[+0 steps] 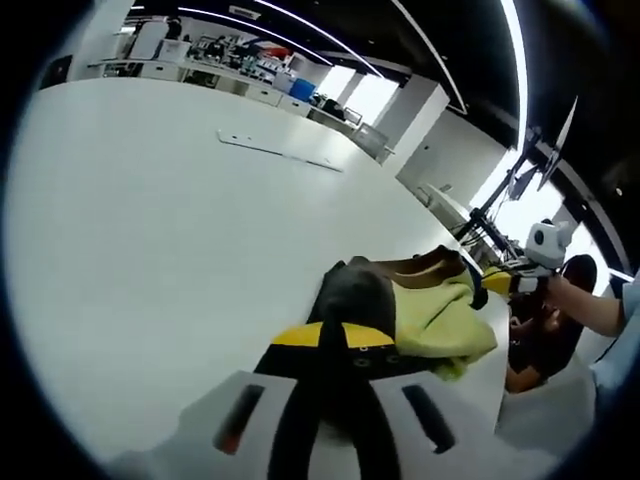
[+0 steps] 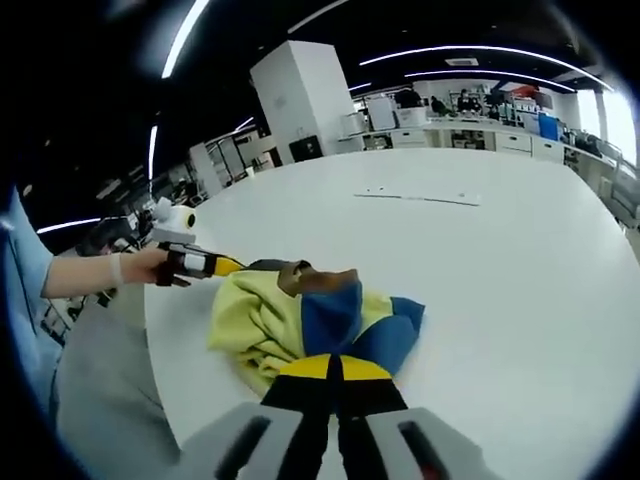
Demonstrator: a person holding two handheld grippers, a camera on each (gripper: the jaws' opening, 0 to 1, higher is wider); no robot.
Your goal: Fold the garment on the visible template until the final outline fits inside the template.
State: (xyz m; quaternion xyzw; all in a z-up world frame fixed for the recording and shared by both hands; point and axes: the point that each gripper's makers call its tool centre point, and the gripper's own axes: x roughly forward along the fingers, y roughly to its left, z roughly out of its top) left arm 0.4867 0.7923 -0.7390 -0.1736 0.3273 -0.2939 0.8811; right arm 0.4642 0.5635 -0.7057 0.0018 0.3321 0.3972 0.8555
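the garment [image 2: 300, 320], a crumpled heap of yellow, blue and brown cloth, lies on the white table [image 2: 500, 280]. in the right gripper view the right gripper [image 2: 333, 385] has its jaws pressed together at the garment's near edge, gripping the blue part. in the left gripper view the left gripper [image 1: 335, 350] is likewise clamped on the garment [image 1: 430, 310]. a thin strip [image 2: 418, 198] lies well beyond the garment.

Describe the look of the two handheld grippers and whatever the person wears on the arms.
Each gripper, left gripper and right gripper, has black jaws with a yellow band across them, rising from a pale grey body with dark slots. Seen from the right gripper view, the left one carries a white box on top. The person wears a light blue sleeve.
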